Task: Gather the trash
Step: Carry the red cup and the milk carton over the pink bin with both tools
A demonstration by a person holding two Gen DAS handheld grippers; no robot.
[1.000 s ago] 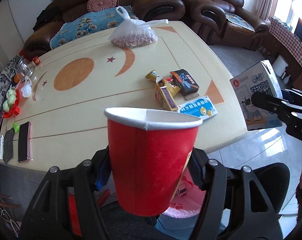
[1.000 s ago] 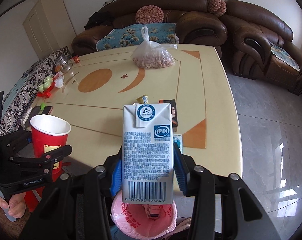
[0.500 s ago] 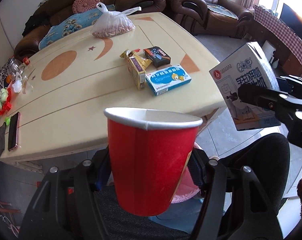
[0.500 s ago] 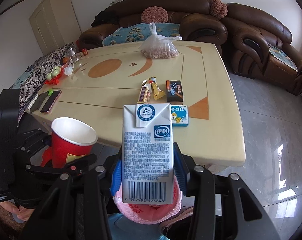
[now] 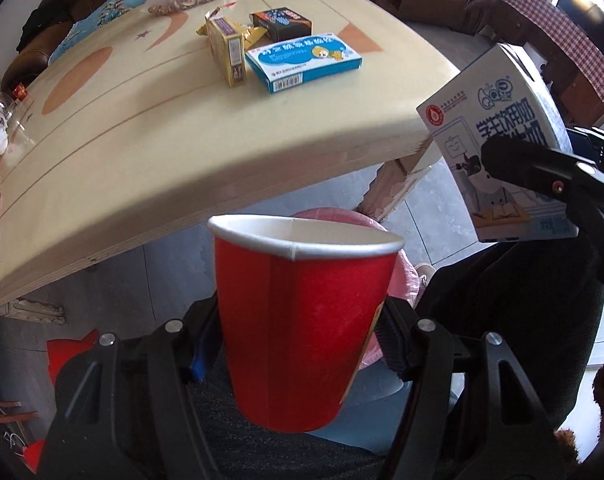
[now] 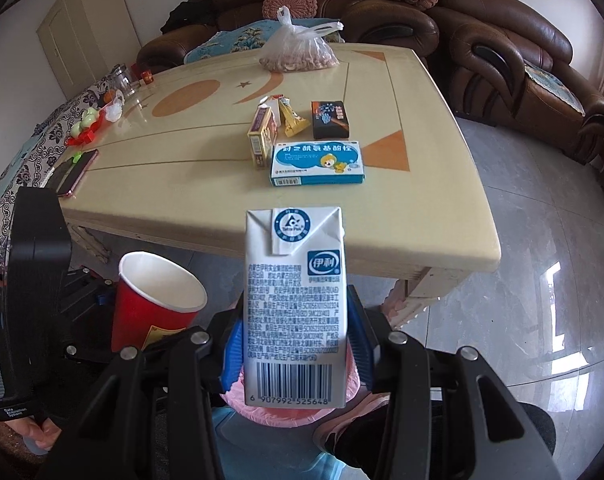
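Observation:
My left gripper [image 5: 297, 340] is shut on a red paper cup [image 5: 297, 320], upright, off the table's front edge. The cup also shows in the right wrist view [image 6: 153, 312]. My right gripper [image 6: 295, 344] is shut on a white milk carton [image 6: 295, 308], held upright; the carton also shows in the left wrist view [image 5: 502, 144]. Both are held above a bin lined with a pink bag [image 6: 285, 412], partly hidden behind them; the bag also shows behind the cup [image 5: 402, 276]. On the cream table [image 6: 181, 184] lie a blue box [image 6: 318, 164], a yellow box [image 6: 261, 136], a black box [image 6: 330, 120] and a yellow wrapper [image 6: 291, 120].
A plastic bag of nuts [image 6: 297, 56] sits at the table's far end. Phones [image 6: 75, 172], a jar [image 6: 121, 80] and small items line the left edge. Brown sofas [image 6: 502, 60] stand behind and to the right. Grey tiled floor [image 6: 522, 300] lies right of the table.
Both grippers have pulled back from the table and lowered, carrying the cup and the carton. The table now looks farther off and the pink bin bag shows more.

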